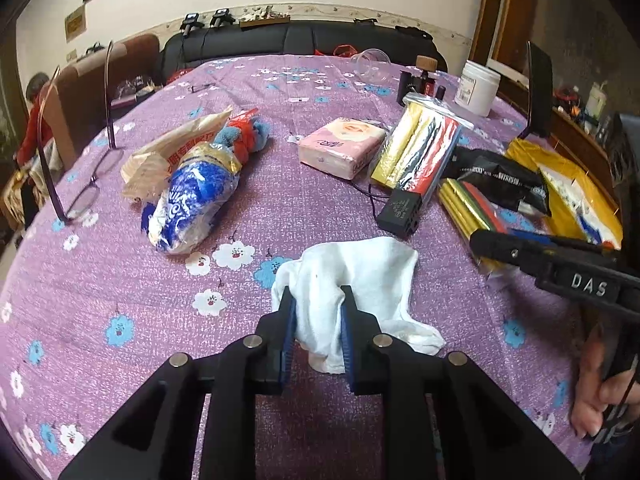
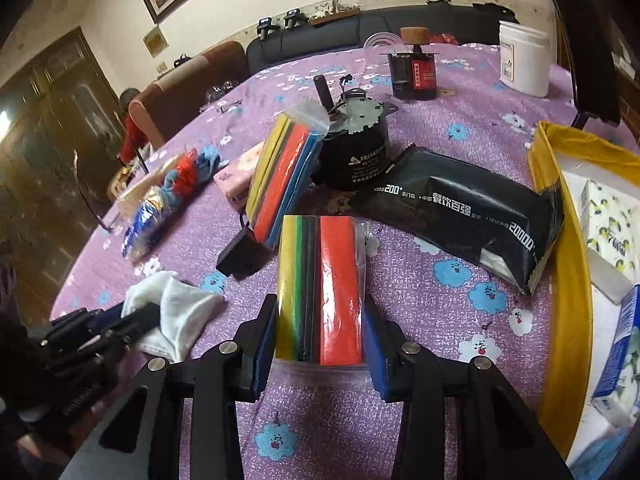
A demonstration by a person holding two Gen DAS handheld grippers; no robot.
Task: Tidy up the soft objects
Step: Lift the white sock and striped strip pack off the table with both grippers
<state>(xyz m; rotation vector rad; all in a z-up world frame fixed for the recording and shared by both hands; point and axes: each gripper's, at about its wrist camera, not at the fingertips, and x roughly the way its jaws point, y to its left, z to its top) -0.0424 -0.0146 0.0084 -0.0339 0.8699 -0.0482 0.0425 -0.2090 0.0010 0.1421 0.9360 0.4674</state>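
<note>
Left wrist view: left hand-held gripper [image 1: 316, 332] pinching white cloth [image 1: 360, 280] at 6 o'clock on bench [image 1: 120, 280]. Right hand-held gripper [image 2: 320, 344] straddling coloured packet [image 2: 320, 288], contact unclear. Grasping step; next probably lifting both toward yellow bag [image 2: 560, 280] at 3 o'clock.

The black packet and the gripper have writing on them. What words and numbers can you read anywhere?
"DAS": right gripper, on its body.
"200+", "餐饮百强", "20000": black packet.
Motor label, white jar label, blue-and-white bag, pink tissue pack: too small or blurred.
</note>
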